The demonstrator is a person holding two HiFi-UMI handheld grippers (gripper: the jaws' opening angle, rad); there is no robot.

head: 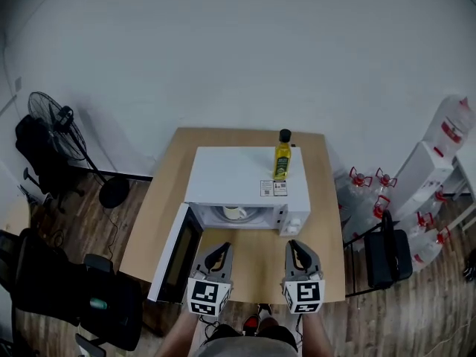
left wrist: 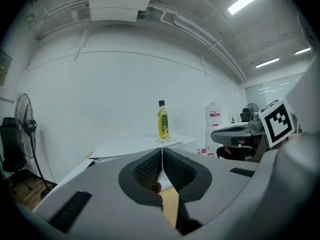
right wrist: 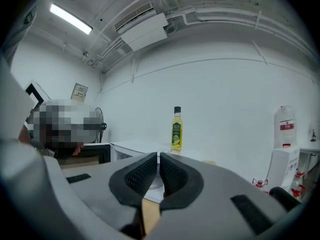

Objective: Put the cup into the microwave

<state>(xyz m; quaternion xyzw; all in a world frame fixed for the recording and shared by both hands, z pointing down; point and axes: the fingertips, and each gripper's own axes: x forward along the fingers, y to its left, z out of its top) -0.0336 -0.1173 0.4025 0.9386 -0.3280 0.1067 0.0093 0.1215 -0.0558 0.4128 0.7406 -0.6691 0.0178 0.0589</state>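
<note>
holding left gripper [head: 221, 248] and right gripper [head: 294, 245] jaws together, empty; risking toppling bottle [head: 282, 158] atop microwave [head: 230, 173], cup [head: 233, 213] inside, by slamming open door [head: 169, 262].

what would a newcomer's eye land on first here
The white microwave sits on the table, its door swung open to the left and a cup inside. A yellow oil bottle stands on top. The left gripper and right gripper hover shut and empty in front of it.
</note>
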